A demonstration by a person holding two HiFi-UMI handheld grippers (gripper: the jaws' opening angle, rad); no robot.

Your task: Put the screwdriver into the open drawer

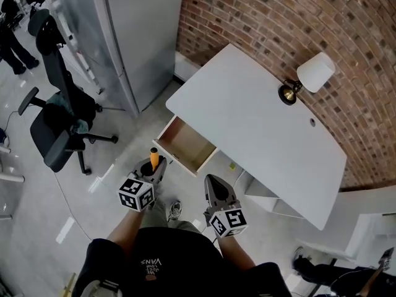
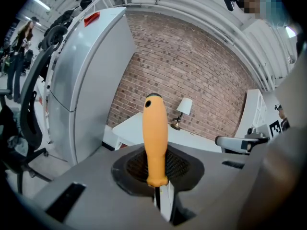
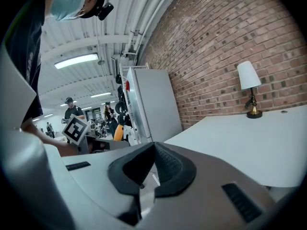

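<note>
An orange-handled screwdriver [image 1: 154, 158] sticks up out of my left gripper [image 1: 154, 169], which is shut on it just short of the open drawer [image 1: 185, 145]. In the left gripper view the orange handle [image 2: 155, 140] stands upright between the black pads, its metal shaft pinched below. The drawer is pulled out from the white desk [image 1: 253, 125] and looks empty, with a wooden floor. My right gripper [image 1: 218, 193] hangs to the right of the drawer, shut with nothing in it; its black pads [image 3: 170, 171] meet in the right gripper view.
A white-shaded lamp [image 1: 306, 79] stands on the desk against the brick wall [image 1: 297, 23]. A tall grey cabinet [image 1: 133, 36] rises left of the desk. A black office chair [image 1: 59, 110] is on the floor at the left. Other people stand in the background.
</note>
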